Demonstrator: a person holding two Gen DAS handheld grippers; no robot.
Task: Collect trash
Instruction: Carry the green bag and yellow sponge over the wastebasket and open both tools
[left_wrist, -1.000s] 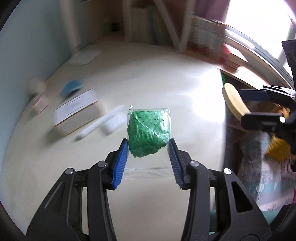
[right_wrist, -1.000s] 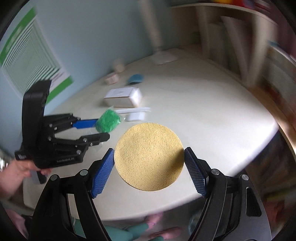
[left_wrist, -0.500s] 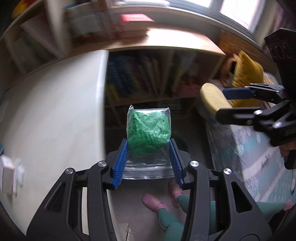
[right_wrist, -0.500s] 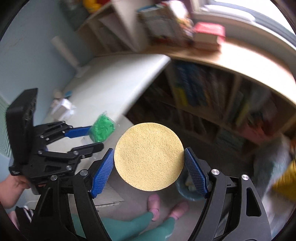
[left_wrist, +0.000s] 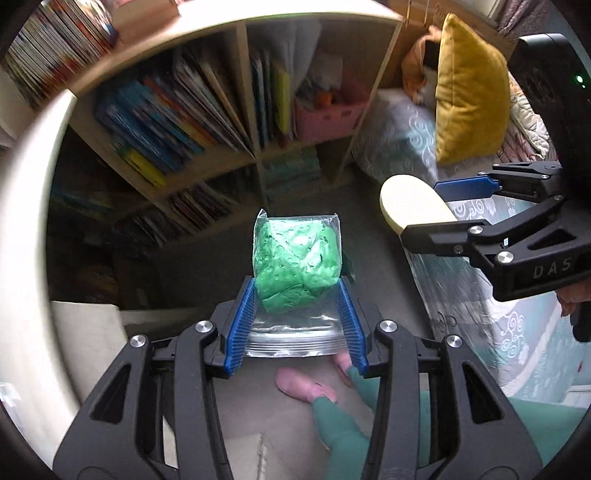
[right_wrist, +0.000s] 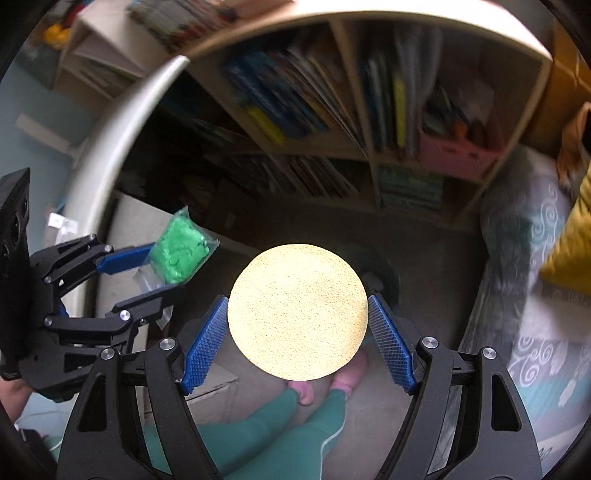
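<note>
My left gripper (left_wrist: 295, 291) is shut on a clear zip bag of green dough (left_wrist: 297, 264) and holds it in the air above the floor. It also shows in the right wrist view (right_wrist: 177, 251). My right gripper (right_wrist: 297, 308) is shut on a round yellow sponge (right_wrist: 297, 317), held flat between the blue pads. In the left wrist view the sponge (left_wrist: 413, 208) is edge-on at the right, in the right gripper (left_wrist: 432, 206). A dark bin rim (right_wrist: 384, 273) partly shows behind the sponge.
A bookshelf (left_wrist: 229, 122) full of books stands ahead. The white table edge (left_wrist: 33, 192) curves along the left. A bed with a patterned cover (left_wrist: 517, 332) and a yellow pillow (left_wrist: 469, 92) is at the right. The person's feet in pink slippers (left_wrist: 306, 384) are below.
Both grippers have swung away from the tabletop, to the right and down, toward the floor by the bookshelf and bed. Each still holds its item.
</note>
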